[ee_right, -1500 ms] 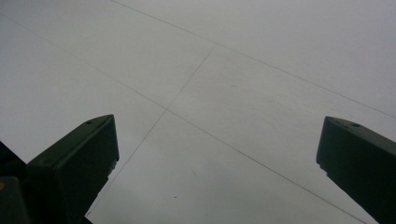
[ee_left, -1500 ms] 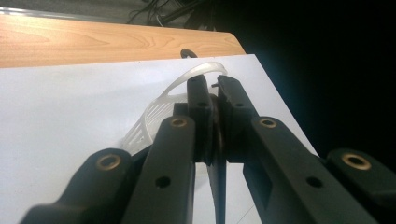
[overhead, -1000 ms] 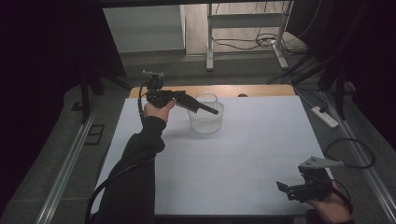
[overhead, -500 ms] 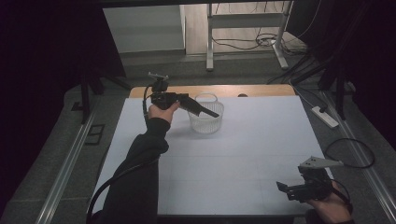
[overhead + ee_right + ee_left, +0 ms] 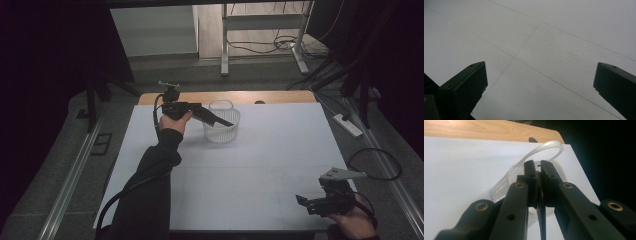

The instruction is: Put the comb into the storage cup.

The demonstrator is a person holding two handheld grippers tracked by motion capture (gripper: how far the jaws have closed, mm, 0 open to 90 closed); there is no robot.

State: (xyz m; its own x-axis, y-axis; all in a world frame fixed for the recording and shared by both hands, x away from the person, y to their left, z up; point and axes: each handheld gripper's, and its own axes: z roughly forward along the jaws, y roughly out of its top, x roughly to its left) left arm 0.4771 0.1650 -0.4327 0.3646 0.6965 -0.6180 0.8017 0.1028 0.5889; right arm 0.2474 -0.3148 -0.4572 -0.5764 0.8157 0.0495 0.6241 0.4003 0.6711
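The left gripper point(image 5: 225, 121) pinches the rim of the clear basket point(image 5: 222, 131). The right gripper point(image 5: 306, 203) is wide open above the white table point(image 5: 280, 150).

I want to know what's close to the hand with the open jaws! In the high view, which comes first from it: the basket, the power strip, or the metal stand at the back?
From the right gripper:
1. Power strip, on the floor off the table's right edge.
2. Basket, far across the table, toward its back left.
3. Metal stand, on the floor beyond the table.
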